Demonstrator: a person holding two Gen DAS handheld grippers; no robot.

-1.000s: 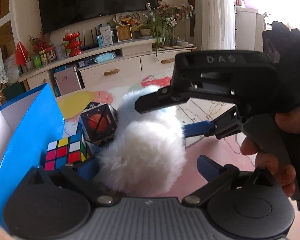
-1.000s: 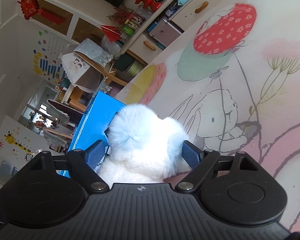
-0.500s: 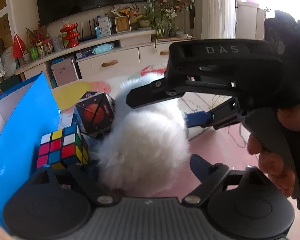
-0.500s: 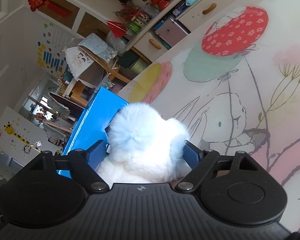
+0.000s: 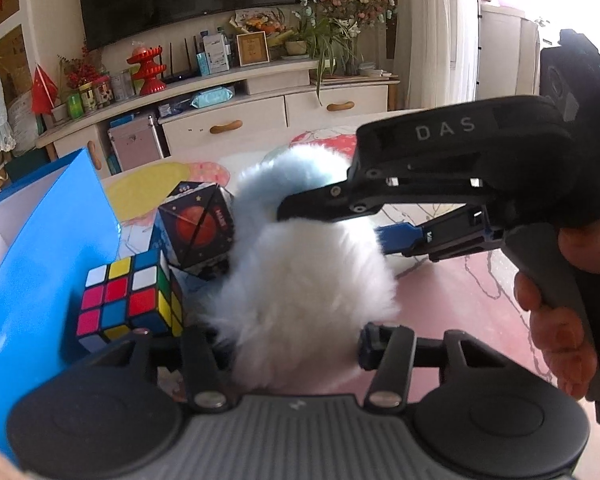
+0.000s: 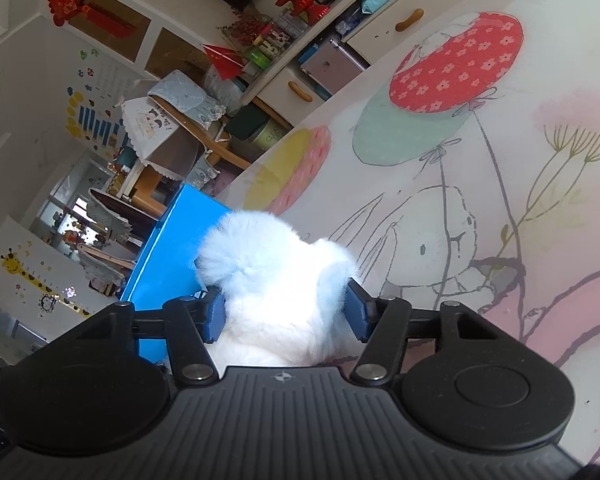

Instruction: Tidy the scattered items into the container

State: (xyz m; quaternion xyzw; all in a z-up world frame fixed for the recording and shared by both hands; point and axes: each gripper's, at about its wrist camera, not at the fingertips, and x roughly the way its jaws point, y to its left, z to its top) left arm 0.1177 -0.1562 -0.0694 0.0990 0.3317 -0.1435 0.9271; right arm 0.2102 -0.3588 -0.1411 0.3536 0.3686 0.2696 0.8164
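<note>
A white and pale blue fluffy plush toy sits on the table between both grippers. My right gripper is shut on it, its blue pads pressed into the fur; it also shows in the left wrist view, coming in from the right. My left gripper is open around the near side of the plush. A Rubik's cube and a dark planet-print cube stand left of the plush. The blue container stands at the far left; it also shows in the right wrist view.
The table carries a cartoon cloth with balloons and a rabbit. Beyond its far edge stands a TV cabinet with ornaments and plants. Chairs and a small table stand beyond the container.
My right gripper's jaws have closed in on the plush toy. My left gripper's jaws have narrowed around it and the left wrist view has shifted slightly; the cubes now appear closer.
</note>
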